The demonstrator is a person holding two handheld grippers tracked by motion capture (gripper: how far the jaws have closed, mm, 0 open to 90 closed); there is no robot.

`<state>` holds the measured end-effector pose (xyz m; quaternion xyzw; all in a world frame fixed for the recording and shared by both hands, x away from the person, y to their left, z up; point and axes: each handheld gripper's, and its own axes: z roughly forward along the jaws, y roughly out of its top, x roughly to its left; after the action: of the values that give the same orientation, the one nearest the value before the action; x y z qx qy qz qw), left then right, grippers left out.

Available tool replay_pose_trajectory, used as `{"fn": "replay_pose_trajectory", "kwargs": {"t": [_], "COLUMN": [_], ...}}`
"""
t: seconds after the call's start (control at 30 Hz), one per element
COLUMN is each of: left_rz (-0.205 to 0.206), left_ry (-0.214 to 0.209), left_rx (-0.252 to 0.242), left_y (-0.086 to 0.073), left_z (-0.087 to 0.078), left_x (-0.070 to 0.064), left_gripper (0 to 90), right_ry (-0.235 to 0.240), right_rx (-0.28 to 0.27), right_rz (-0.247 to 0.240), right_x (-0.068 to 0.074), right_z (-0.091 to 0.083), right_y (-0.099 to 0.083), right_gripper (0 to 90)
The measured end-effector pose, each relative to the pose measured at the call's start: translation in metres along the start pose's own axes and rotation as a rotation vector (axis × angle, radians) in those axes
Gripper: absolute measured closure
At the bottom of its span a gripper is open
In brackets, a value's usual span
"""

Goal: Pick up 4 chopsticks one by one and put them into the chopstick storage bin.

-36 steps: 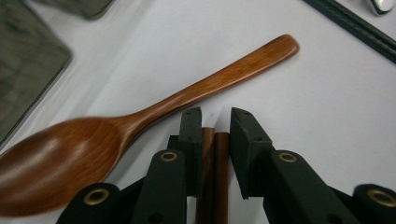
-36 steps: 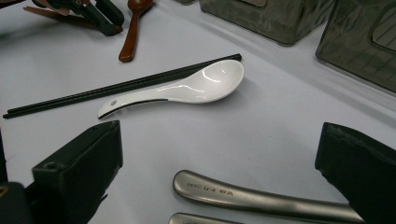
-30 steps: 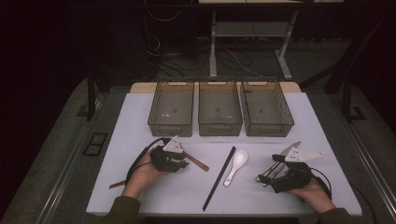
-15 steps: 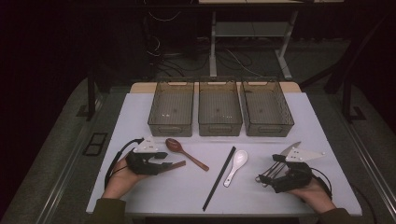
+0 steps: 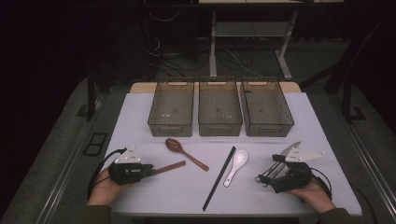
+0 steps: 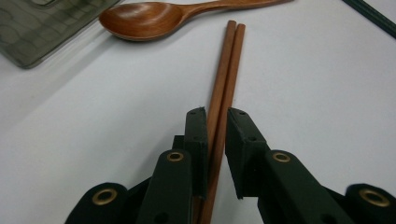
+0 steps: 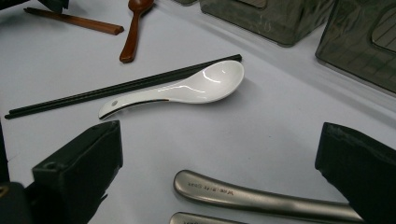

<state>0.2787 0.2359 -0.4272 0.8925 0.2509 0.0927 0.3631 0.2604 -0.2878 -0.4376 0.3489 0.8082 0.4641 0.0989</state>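
Note:
A pair of brown wooden chopsticks lies on the white table, and my left gripper is shut on its near part, jaws pressed to either side. From above, that left gripper sits at the front left with the chopsticks pointing right. A wooden spoon lies just beyond them. My right gripper rests at the front right, open wide, with metal utensil handles lying on the table between its jaws. A white ceramic spoon and black chopsticks lie ahead of it.
Three transparent grey bins stand side by side at the back of the table. The black chopsticks and white spoon lie mid-table. Bare table surface stretches between the bins and the utensils.
My left gripper has moved left and back toward the front edge, uncovering the wooden spoon, and now sits on the brown chopsticks. The right gripper has stayed in place.

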Motion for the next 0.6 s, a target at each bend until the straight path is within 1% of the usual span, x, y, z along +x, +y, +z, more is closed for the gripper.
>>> {"fn": "replay_pose_trajectory", "kwargs": {"t": [0.03, 0.13, 0.17, 0.23, 0.6], "left_rz": [0.012, 0.014, 0.024, 0.025, 0.043], "left_ry": [-0.002, 0.000, -0.003, -0.007, -0.005], "left_rx": [0.011, 0.016, 0.021, 0.018, 0.050], "left_y": [0.0010, 0.0015, 0.0012, 0.0005, 0.0000], "left_z": [0.0011, 0.0025, 0.0029, 0.0038, 0.0060], "left_x": [-0.0003, -0.0012, -0.0009, -0.0013, -0.0015], "left_gripper": [77.2, 77.4, 77.4, 78.1, 78.9], "right_ry": [0.000, 0.001, 0.001, 0.001, 0.001], "right_rx": [0.002, 0.001, 0.001, 0.000, 0.000], "right_rz": [0.000, -0.001, -0.001, 0.000, 0.000], "right_x": [0.0000, 0.0001, 0.0001, 0.0000, 0.0000], "right_z": [0.0001, -0.0001, -0.0001, -0.0005, -0.0005], "right_y": [0.0000, 0.0000, 0.0000, 0.0001, 0.0001], "right_gripper": [0.7, 0.7, 0.7, 0.7, 0.7]}}
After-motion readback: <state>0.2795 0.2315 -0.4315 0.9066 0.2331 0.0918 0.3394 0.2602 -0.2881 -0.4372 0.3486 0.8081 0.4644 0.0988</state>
